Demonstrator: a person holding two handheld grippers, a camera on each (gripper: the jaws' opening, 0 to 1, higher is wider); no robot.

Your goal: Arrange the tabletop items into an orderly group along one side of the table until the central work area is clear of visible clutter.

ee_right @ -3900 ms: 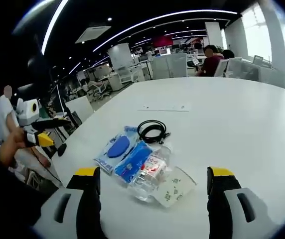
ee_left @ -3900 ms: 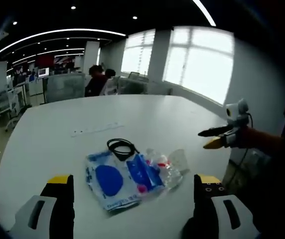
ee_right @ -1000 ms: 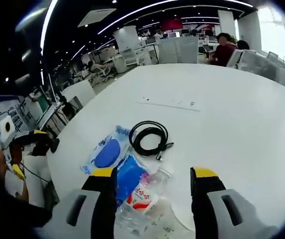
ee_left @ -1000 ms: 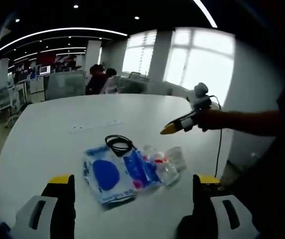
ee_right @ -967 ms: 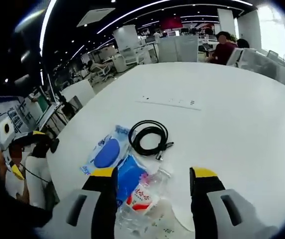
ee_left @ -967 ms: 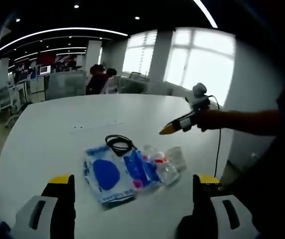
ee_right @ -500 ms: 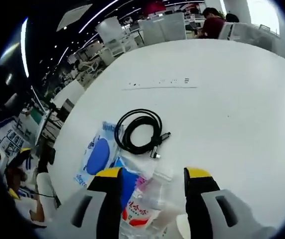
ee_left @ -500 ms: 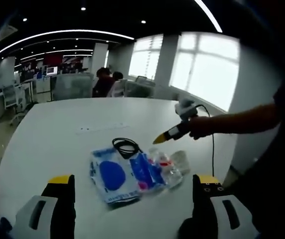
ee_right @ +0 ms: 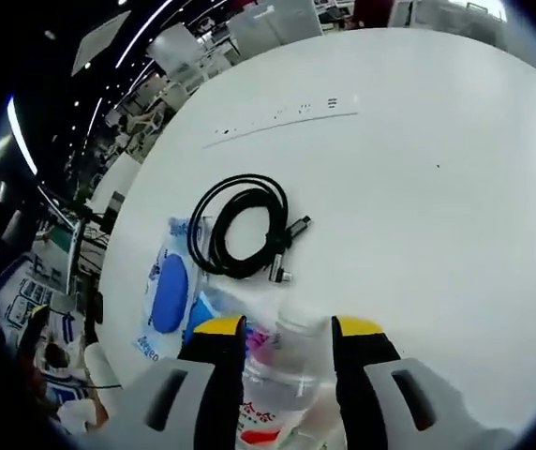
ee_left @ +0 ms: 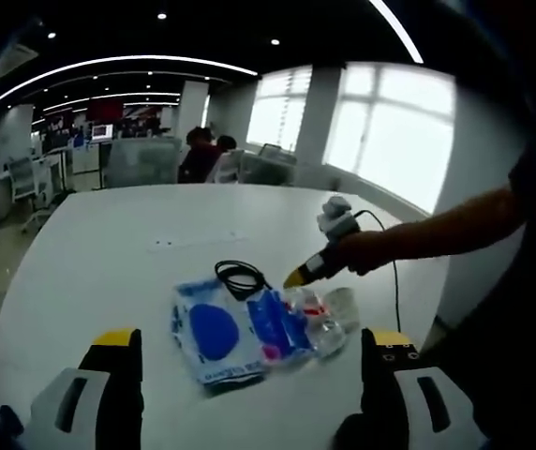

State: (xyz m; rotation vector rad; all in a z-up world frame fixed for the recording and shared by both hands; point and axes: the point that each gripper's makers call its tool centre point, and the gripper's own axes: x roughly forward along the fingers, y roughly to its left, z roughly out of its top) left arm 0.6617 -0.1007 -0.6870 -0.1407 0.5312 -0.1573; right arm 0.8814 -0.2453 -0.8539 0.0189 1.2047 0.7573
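A cluster lies on the white table point(ee_left: 81, 253): a coiled black cable point(ee_left: 240, 277), a blue-and-white packet point(ee_left: 207, 333), a blue pack point(ee_left: 273, 323), a crushed clear bottle point(ee_left: 317, 323) with a red label, and a white wrapper point(ee_left: 345, 302). My right gripper point(ee_left: 298, 277) reaches in from the right, just above the bottle. In the right gripper view the bottle point(ee_right: 282, 375) lies between the half-closed jaws of that gripper point(ee_right: 288, 328), with the cable point(ee_right: 240, 225) and packet point(ee_right: 160, 295) beyond. My left gripper point(ee_left: 254, 339) stands wide open, short of the cluster.
A person's arm point(ee_left: 437, 230) holds the right gripper. A thin printed strip point(ee_left: 188, 241) lies on the table beyond the cluster. People sit at desks point(ee_left: 202, 155) in the office behind. Bare table point(ee_right: 437, 187) stretches right of the cable.
The right gripper has come down and forward over the bottle, and its jaws have narrowed around it. The items and the left gripper have stayed put.
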